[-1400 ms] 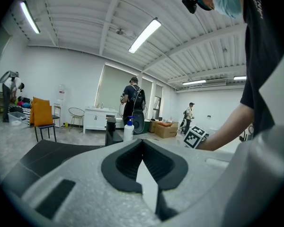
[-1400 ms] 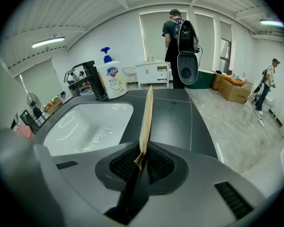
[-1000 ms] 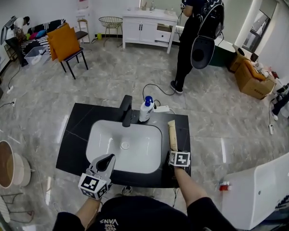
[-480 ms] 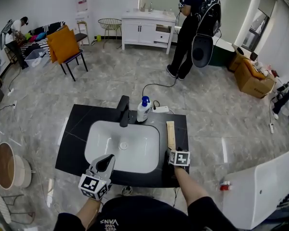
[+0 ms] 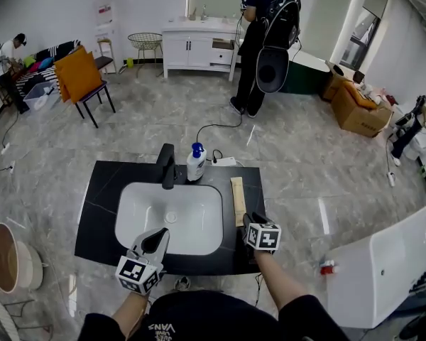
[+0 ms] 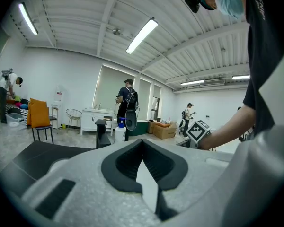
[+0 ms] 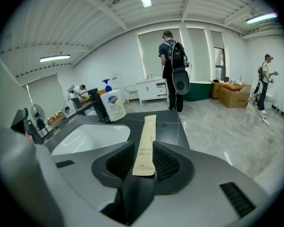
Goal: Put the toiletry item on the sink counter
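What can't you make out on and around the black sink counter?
- Fine print on the beige paper toothbrush packet: right gripper view, too small.
- Label on the white blue-capped pump bottle: head view, too small.
- Round white tub with brown inside, on the floor: head view, cut by the left edge.

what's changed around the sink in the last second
The right claw let go of the toothbrush packet, then has just been closing again and now pinches its near end; the claw has also lifted a little. The packet's far end still lies on the counter right of the basin. The left claw stays shut and empty; soap bottle and tap unmoved.
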`<state>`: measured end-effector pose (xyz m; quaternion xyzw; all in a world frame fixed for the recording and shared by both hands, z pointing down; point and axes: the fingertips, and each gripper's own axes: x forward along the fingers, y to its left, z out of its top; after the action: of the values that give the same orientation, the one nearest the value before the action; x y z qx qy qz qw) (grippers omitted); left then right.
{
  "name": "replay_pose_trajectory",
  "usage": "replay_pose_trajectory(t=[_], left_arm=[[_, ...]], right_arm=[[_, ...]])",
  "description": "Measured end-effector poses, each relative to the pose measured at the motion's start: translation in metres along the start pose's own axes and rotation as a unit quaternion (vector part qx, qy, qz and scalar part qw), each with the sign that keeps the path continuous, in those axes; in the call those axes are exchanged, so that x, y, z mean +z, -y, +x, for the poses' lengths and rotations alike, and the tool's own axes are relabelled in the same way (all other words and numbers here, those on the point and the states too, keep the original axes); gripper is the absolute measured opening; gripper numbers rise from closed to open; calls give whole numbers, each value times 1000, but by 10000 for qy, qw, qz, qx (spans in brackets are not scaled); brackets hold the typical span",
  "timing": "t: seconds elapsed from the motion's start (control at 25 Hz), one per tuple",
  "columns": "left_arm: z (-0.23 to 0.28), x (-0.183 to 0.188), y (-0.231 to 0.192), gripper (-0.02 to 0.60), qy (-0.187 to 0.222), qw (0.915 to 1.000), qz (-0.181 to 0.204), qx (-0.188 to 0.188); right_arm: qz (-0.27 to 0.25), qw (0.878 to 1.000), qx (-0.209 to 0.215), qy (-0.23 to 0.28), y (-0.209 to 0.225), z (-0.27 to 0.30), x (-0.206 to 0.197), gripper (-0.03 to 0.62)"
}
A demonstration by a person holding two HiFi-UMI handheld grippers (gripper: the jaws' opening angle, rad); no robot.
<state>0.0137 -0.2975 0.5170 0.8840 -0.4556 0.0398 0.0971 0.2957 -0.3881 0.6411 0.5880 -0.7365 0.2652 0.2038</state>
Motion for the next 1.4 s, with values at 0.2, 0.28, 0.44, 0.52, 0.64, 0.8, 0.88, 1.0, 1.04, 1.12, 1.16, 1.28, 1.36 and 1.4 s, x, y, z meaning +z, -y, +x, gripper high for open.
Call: replay_pose_trajectory(t=[0.2, 0.28, 0.44, 0.52, 0.64, 0.8, 0.88, 1.0, 1.04, 1.12, 1.16, 1.28, 1.36, 1.4], left_arm=[[14, 1, 19, 8, -36, 9997, 28, -232], [18, 0, 28, 8, -59, 9995, 43, -306], [25, -3, 45, 8, -104, 9990, 66, -426], [27, -4, 53, 8, -135, 9987, 72, -483], [29, -5, 70, 8, -177, 9981, 80, -589], [34, -10, 91, 8, -235, 9971, 95, -712], [35, -13, 100, 8, -271, 9969, 109, -734], [36, -17, 113, 8, -313, 9967, 140, -731], [36, -18, 116, 8, -320, 9968, 145, -722], [36, -19, 122, 8, -326, 9970, 152, -689], [36, -20, 125, 8, -324, 9971, 154, -667], [34, -22, 131, 8, -320, 9976, 147, -589], [33, -24, 135, 8, -344, 9979, 146, -533], [32, -26, 137, 8, -352, 9980, 143, -504]], right_arm=[[81, 9974, 258, 669, -8, -44, 21, 2], [129, 9949, 406, 918, -12, -64, 28, 2], [164, 9900, 614, 1259, -20, -101, 33, 0], [185, 9877, 716, 1378, -24, -118, 34, 0], [257, 9841, 853, 1534, -24, -145, 34, 0], [284, 9808, 993, 1656, -21, -174, 32, 0], [385, 9792, 1040, 1702, -17, -185, 28, 0], [531, 9774, 1081, 1737, -10, -197, 19, 0], [534, 9773, 1094, 1733, -8, -200, 16, 0], [481, 9780, 1109, 1702, -5, -205, 10, 0], [448, 9784, 1115, 1683, -4, -207, 8, 0], [366, 9795, 1131, 1629, 0, -211, 3, 0], [299, 9804, 1121, 1595, 2, -213, 0, 0], [277, 9807, 1126, 1577, 3, -213, -2, 0]])
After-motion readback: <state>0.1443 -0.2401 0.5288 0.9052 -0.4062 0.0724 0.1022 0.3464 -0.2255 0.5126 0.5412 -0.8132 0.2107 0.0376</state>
